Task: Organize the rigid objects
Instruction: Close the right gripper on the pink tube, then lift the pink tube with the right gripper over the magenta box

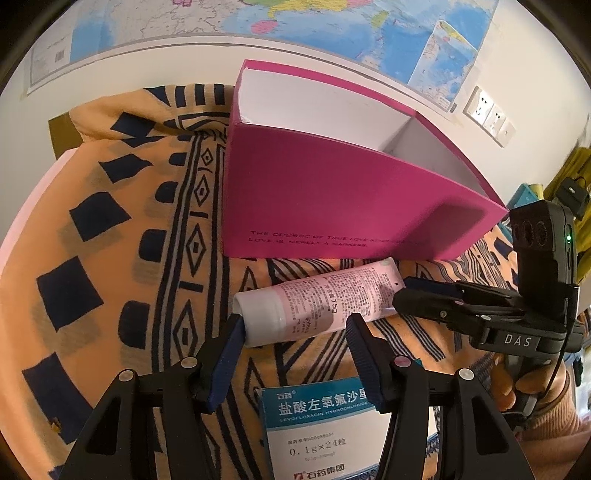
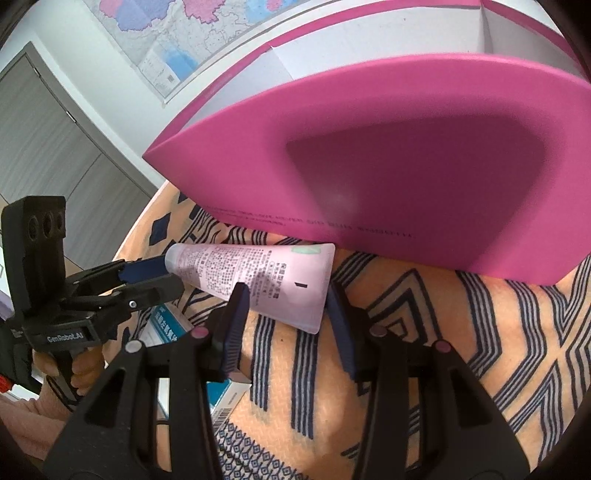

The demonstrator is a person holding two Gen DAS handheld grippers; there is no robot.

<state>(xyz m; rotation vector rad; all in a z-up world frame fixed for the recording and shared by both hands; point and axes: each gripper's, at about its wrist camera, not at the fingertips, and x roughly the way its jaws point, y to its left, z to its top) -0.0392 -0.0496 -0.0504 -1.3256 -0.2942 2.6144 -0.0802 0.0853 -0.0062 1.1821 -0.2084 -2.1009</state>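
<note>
A pink tube (image 1: pixel 314 299) with a white cap lies on the patterned cloth in front of an open magenta box (image 1: pixel 332 199). My left gripper (image 1: pixel 295 332) is open, its fingers on either side of the tube's cap end. My right gripper (image 2: pixel 286 310) is open around the tube's flat crimped end (image 2: pixel 295 288); it shows from the side in the left wrist view (image 1: pixel 402 295). The left gripper shows in the right wrist view (image 2: pixel 147 277) at the cap. A blue and white medicine box (image 1: pixel 321 424) lies under the left gripper.
The orange cloth with dark blue patterns (image 1: pixel 110 258) covers the table. The magenta box (image 2: pixel 406 166) has white inner compartments and stands against a wall with a map (image 1: pixel 258 22). Wall sockets (image 1: pixel 487 114) are at the right. A grey door (image 2: pixel 44 140) is at the left.
</note>
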